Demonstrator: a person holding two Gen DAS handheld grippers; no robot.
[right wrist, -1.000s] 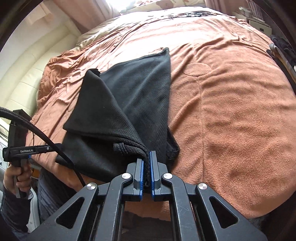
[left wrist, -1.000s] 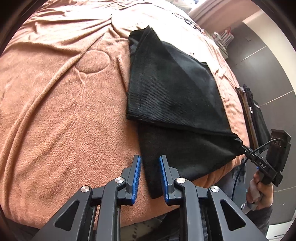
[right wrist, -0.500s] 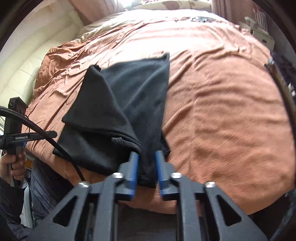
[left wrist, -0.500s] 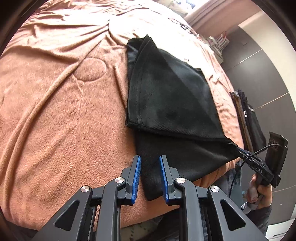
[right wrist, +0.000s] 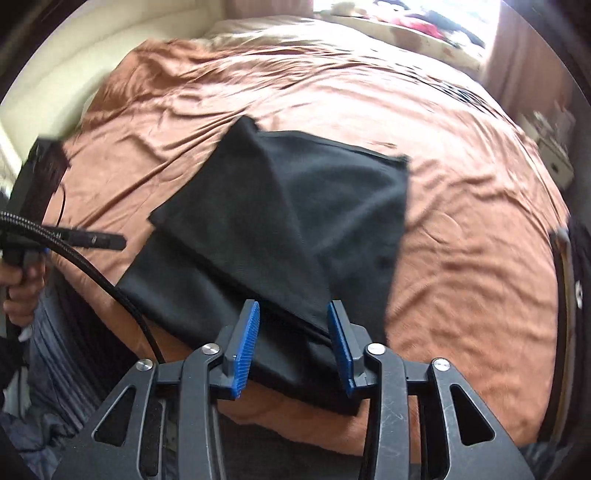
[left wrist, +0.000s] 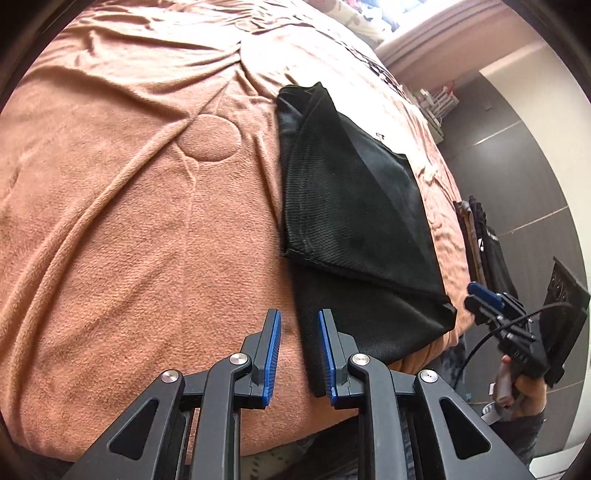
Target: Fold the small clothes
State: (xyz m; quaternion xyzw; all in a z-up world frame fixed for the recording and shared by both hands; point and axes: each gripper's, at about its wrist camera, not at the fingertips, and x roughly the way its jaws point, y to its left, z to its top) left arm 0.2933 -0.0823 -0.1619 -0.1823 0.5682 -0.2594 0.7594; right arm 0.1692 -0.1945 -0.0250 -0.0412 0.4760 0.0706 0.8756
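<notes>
A black garment [left wrist: 351, 206] lies on the brown bedspread [left wrist: 129, 221], one layer folded over itself in a diagonal flap. My left gripper [left wrist: 297, 321] hovers at the garment's near left edge. Its jaws stand narrowly apart and its pads press on nothing. In the right wrist view the same garment [right wrist: 295, 206] lies below my right gripper [right wrist: 293, 314]. That gripper's jaws are opening, and the flap's corner lies loose under the gap, untouched by the pads. The right gripper [left wrist: 476, 295] also shows in the left wrist view, just off the garment's near right corner.
A cream headboard [right wrist: 55, 92] borders the bed on the left. Pillows [right wrist: 406, 26] lie at the far end. Dark clothes [left wrist: 491, 251] hang beside the bed on the right. A person's hand [left wrist: 524, 387] holds the right gripper's handle. The bed's near edge runs just below both grippers.
The right gripper opened and let go of the garment's corner, then drew back and up. The released flap now lies flat. The left gripper drifted slightly, its gap unchanged.
</notes>
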